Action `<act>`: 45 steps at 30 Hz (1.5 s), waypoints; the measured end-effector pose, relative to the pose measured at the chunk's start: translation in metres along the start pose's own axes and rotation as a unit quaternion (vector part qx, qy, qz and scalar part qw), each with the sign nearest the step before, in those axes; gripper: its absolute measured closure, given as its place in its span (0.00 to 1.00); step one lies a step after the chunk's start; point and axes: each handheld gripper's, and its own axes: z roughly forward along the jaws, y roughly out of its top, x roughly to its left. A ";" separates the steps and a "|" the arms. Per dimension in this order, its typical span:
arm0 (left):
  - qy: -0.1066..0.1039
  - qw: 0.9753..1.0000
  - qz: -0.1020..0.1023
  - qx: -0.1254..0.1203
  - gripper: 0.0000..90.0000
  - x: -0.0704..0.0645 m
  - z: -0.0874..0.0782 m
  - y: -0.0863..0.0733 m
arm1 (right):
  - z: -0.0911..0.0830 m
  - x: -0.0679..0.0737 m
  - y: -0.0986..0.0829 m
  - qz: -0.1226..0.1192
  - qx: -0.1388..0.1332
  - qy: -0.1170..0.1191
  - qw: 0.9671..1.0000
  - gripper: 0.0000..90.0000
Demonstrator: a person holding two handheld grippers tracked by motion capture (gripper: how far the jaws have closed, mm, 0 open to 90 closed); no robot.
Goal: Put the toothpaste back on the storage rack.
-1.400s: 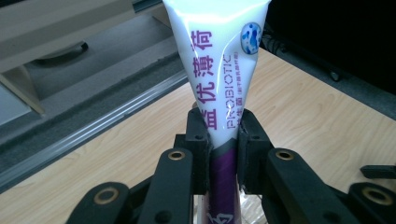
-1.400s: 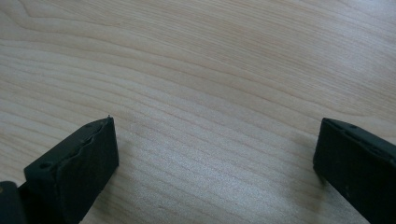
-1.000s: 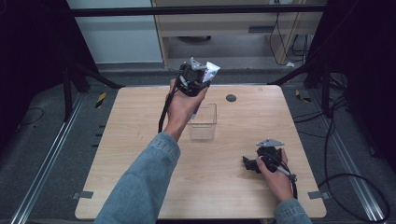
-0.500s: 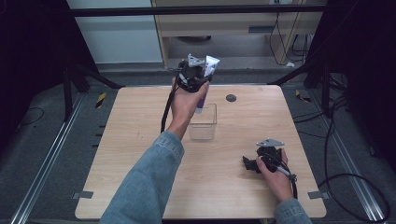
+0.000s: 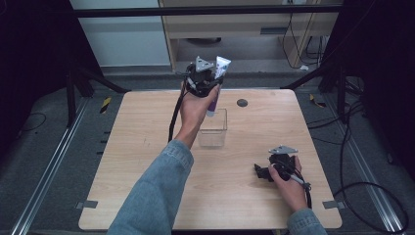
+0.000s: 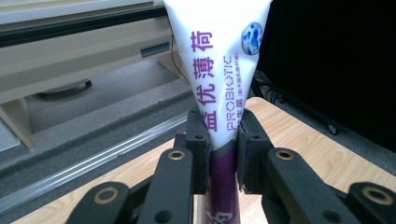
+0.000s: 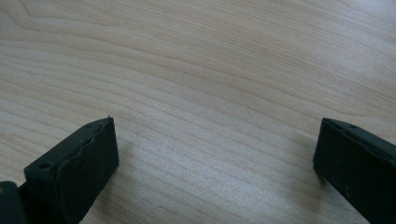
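The left gripper, raised above the far side of the wooden table, has its jaws clamped on a white-and-purple tube, held upright with its flat crimped end at the top. The tube's lower end hangs over a clear plastic box standing on the table just beneath. Well apart, near the table's front right corner, the right gripper rests low on the wood, its jaws spread wide with nothing between them.
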 end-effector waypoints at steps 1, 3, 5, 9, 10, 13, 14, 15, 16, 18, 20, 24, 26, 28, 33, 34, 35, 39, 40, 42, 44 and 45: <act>0.002 1.000 0.004 -0.002 0.86 -0.001 0.000 -0.001 | 0.000 0.000 0.000 0.000 0.000 0.000 1.000 0.00; -0.001 1.000 -0.001 -0.007 0.86 -0.001 0.001 -0.001 | 0.000 0.000 0.000 0.001 0.000 0.000 1.000 0.00; -0.002 1.000 0.000 -0.008 0.86 -0.001 0.001 -0.001 | 0.000 0.000 0.000 0.001 0.001 0.000 1.000 0.00; 0.001 1.000 0.005 -0.015 0.86 -0.003 0.001 0.000 | 0.000 0.000 0.000 0.001 0.001 -0.001 1.000 0.00; 0.001 1.000 0.006 -0.015 0.86 -0.003 0.001 -0.001 | 0.000 0.000 0.000 0.001 0.001 -0.001 1.000 0.00; -0.003 1.000 0.008 -0.015 0.86 -0.003 0.003 -0.002 | 0.000 0.000 0.000 0.002 0.001 0.000 1.000 0.00; -0.005 1.000 0.008 -0.017 0.86 -0.003 0.003 -0.003 | 0.000 0.000 0.000 0.001 0.001 0.000 1.000 0.00; -0.007 1.000 0.006 -0.019 0.86 -0.002 0.005 -0.005 | 0.000 0.000 0.000 0.001 0.001 0.000 1.000 0.00; -0.007 1.000 0.006 -0.019 0.86 -0.002 0.005 -0.005 | 0.000 0.000 0.000 0.001 0.001 0.000 1.000 0.00; -0.007 1.000 0.007 -0.020 0.86 -0.001 0.006 -0.007 | 0.000 0.000 0.000 0.001 0.001 0.000 1.000 0.00; -0.005 1.000 0.003 -0.021 0.86 -0.001 0.007 -0.009 | 0.000 0.000 0.000 0.001 0.001 0.000 1.000 0.00; -0.006 1.000 0.004 -0.027 0.86 -0.001 0.007 -0.010 | 0.000 0.000 0.000 0.001 0.001 0.000 1.000 0.00; -0.006 1.000 0.005 -0.030 0.86 -0.001 0.007 -0.011 | 0.000 0.000 0.000 0.001 0.001 0.000 1.000 0.00; -0.006 0.999 0.009 -0.030 0.86 -0.001 0.007 -0.011 | 0.000 0.000 0.000 0.001 0.001 0.000 1.000 0.00; -0.012 1.000 0.010 -0.025 0.86 0.000 0.008 -0.015 | 0.000 0.000 0.000 0.001 0.001 0.000 1.000 0.00; -0.012 1.000 0.011 -0.024 0.86 0.000 0.009 -0.016 | 0.000 0.000 0.000 0.002 0.001 0.000 1.000 0.00; -0.013 1.000 0.012 -0.022 0.86 0.000 0.009 -0.018 | 0.000 0.000 0.000 0.001 0.001 0.000 1.000 0.00; -0.014 1.000 0.008 -0.020 0.86 0.000 0.011 -0.024 | 0.000 0.000 0.000 0.001 0.001 0.000 1.000 0.00; -0.014 1.000 0.009 -0.018 0.86 0.000 0.011 -0.026 | 0.000 0.000 0.000 0.001 0.001 0.000 1.000 0.00; -0.014 1.000 0.011 -0.014 0.86 0.000 0.013 -0.029 | 0.000 0.000 0.000 0.001 0.001 0.000 1.000 0.00; -0.014 1.000 0.012 -0.011 0.86 0.001 0.014 -0.032 | 0.000 0.000 0.000 0.001 0.000 0.000 1.000 0.00; -0.014 1.000 0.013 -0.008 0.86 0.001 0.014 -0.034 | 0.000 0.000 0.000 0.001 0.000 0.000 1.000 0.00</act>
